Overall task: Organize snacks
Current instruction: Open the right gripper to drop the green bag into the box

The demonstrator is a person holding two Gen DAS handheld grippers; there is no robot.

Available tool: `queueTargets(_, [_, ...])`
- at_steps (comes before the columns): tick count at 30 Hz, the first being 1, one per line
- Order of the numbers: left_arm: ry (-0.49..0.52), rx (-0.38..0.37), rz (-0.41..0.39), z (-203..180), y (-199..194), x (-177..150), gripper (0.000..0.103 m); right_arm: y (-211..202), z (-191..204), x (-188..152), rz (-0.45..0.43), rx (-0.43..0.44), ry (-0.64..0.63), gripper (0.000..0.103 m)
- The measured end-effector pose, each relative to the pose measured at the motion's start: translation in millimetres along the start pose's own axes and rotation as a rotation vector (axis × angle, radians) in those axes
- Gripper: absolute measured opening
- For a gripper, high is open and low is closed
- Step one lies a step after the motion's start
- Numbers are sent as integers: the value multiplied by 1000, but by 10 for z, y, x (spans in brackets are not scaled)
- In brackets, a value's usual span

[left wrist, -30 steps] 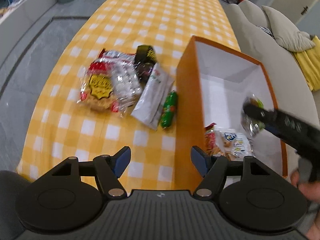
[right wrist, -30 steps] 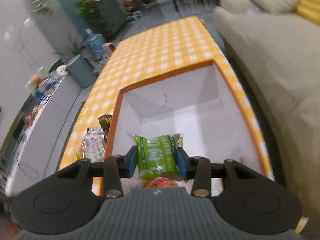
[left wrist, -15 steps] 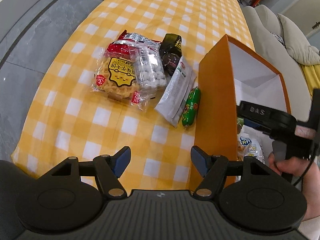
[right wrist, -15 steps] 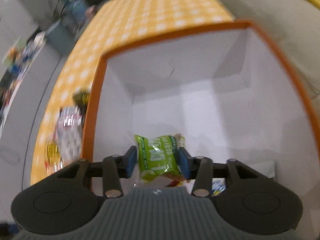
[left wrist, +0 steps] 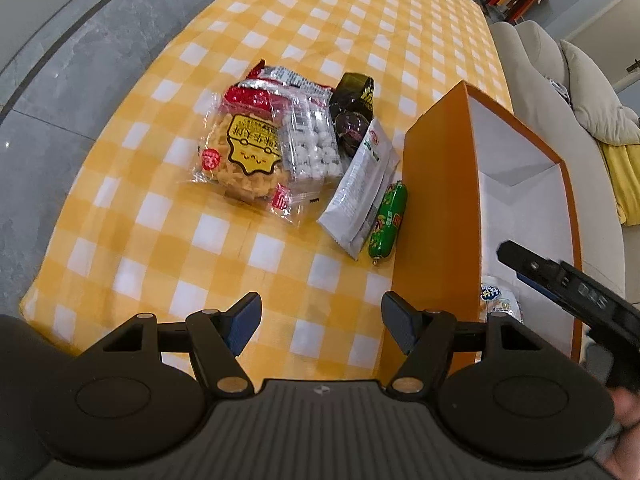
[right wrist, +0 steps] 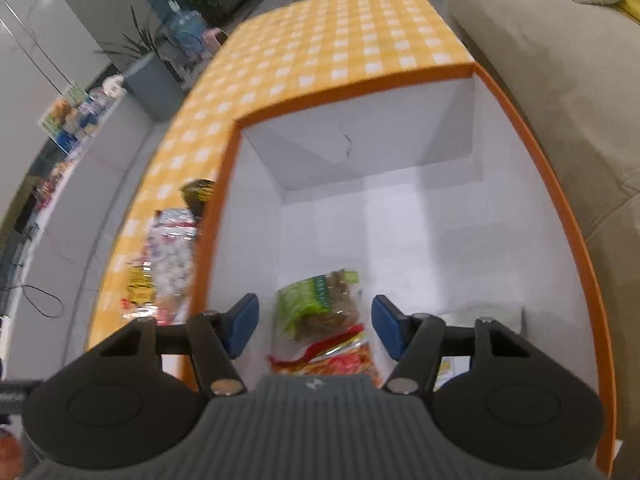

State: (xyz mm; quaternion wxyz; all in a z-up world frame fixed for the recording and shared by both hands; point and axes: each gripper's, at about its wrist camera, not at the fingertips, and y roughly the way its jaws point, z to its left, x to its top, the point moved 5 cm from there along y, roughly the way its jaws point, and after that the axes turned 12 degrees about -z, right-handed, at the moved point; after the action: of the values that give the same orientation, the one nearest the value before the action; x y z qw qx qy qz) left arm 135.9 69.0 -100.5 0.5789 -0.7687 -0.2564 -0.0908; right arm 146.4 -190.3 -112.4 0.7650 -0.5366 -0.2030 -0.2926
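Right gripper (right wrist: 314, 326): jaws opening, pads clear of the green snack packet (right wrist: 316, 306), which lies between and just beyond the fingers on the floor of the orange box (right wrist: 576, 220), atop a red packet (right wrist: 340, 360).

Left gripper (left wrist: 322, 324): jaws wide, empty. Ahead of its fingers: noodle-cake packet (left wrist: 246, 156), white sachet (left wrist: 362, 188), green sausage (left wrist: 387, 220), on checked tablecloth (left wrist: 168, 240).

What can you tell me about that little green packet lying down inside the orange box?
The green packet is a small crinkly plastic snack pouch, bright green with pale lettering and a clear part showing brown pieces inside. It lies tilted on the white floor of the orange box, near its close end, its lower edge overlapping a red and orange wrapper. The right gripper hangs just above it, jaws opening, with the pads clear of the packet on both sides. The picture is slightly blurred.
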Motion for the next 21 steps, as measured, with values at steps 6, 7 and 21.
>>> queueTargets(6, [-15, 2, -47, 87, -177, 57, 81, -419, 392, 52, -108, 33, -91, 50])
queueTargets(7, [-20, 5, -58, 118, -213, 73, 81, -473, 468, 61, -123, 40, -108, 45])
queueTargets(21, [-98, 172, -230, 819, -449, 366, 81, -453, 1325, -99, -156, 95, -258, 17])
